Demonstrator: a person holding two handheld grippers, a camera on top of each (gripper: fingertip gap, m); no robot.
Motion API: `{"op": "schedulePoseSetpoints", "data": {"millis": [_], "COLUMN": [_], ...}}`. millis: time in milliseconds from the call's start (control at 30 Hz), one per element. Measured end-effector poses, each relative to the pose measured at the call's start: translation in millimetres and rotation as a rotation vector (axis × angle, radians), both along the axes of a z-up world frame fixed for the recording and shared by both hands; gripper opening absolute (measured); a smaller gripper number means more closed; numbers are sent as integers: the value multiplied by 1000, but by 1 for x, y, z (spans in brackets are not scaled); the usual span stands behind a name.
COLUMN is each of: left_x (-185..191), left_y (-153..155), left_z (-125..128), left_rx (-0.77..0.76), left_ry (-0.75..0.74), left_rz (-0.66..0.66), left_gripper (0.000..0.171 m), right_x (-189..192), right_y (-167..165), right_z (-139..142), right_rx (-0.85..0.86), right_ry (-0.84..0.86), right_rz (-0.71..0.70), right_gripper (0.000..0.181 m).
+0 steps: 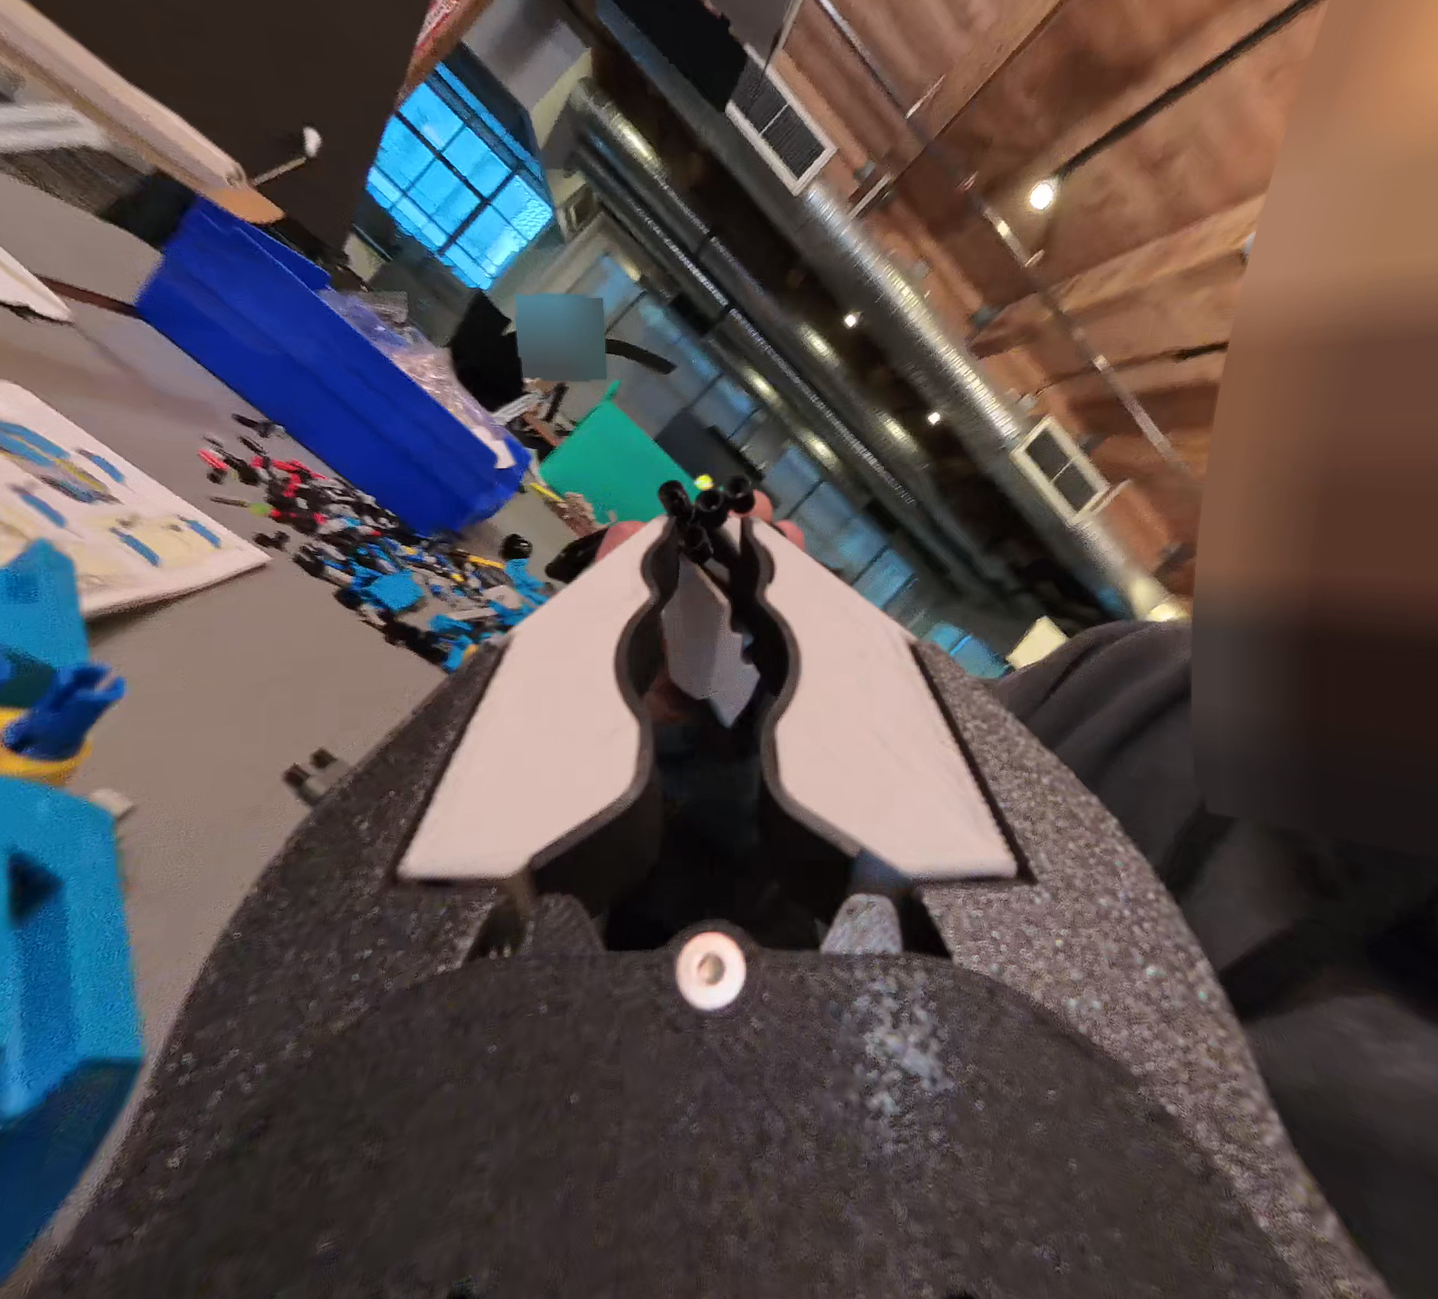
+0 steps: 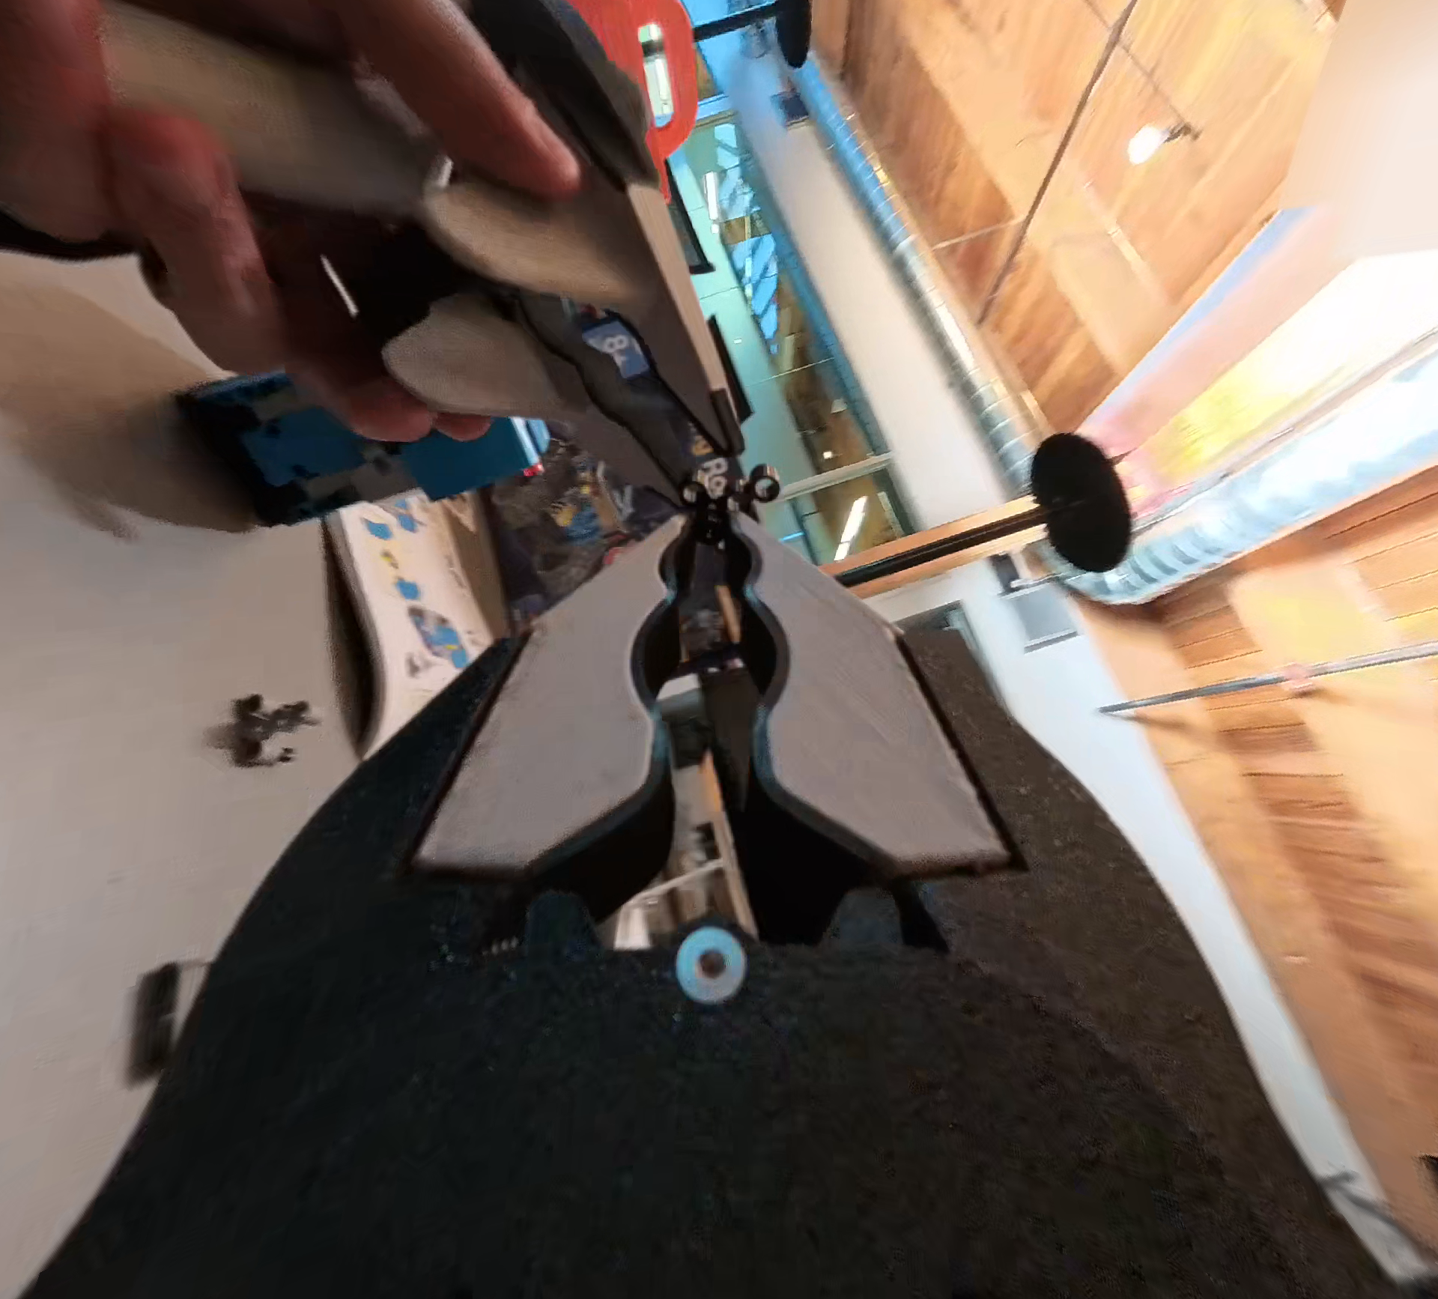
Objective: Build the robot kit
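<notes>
In the left wrist view my left gripper [image 1: 704, 522] is shut on a small black connector piece [image 1: 708, 507] with round holes, held up off the grey table [image 1: 233, 678]. A pale finger of the other gripper shows through the gap between its jaws. In the right wrist view my right gripper [image 2: 712, 522] is shut on the same small black connector piece [image 2: 727, 491]. The left gripper [image 2: 720, 440], held by a hand [image 2: 257, 117], comes in from the upper left. Its tips meet the piece from the other side.
A blue bin [image 1: 311, 359] and a green bin [image 1: 615, 460] stand at the table's far side. A pile of small blue, black and red pieces [image 1: 405, 561] lies by an instruction sheet [image 1: 101, 507]. A blue built model [image 2: 327, 452] stands under the hand. My two grippers' fingertips are within a few centimetres of each other. Both grippers' tips are roughly 15 cm from the blue built model [image 2: 327, 452].
</notes>
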State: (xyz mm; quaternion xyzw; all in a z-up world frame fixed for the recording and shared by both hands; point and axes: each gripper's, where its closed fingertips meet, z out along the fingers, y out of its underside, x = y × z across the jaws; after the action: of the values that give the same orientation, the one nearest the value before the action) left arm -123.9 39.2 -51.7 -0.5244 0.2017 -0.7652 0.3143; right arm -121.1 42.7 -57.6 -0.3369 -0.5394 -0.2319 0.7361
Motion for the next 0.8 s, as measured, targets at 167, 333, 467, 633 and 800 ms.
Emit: {"op": "schedulePoseSetpoints", "data": {"millis": [167, 333, 467, 633, 800], "left_x": [2, 2, 5, 14, 19], "left_y": [0, -1, 5, 7, 2], "left_z": [-5, -4, -16, -44, -54], "left_rx": [-76, -12, 72, 178, 276], "left_ry": [-11, 25, 155, 376, 471], "left_rz": [-51, -25, 46, 92, 107], "left_gripper": [14, 9, 8, 8, 8], "right_x": [-5, -5, -5, 1, 6], "right_y": [-1, -1, -7, -12, -5], "right_z": [-3, -1, -3, -10, -38], "right_rx": [92, 10, -298, -578, -619], "right_ry": [-65, 16, 153, 170, 29], "right_rz": [-37, -1, 138, 267, 205], "right_gripper": [5, 5, 29, 16, 15]}}
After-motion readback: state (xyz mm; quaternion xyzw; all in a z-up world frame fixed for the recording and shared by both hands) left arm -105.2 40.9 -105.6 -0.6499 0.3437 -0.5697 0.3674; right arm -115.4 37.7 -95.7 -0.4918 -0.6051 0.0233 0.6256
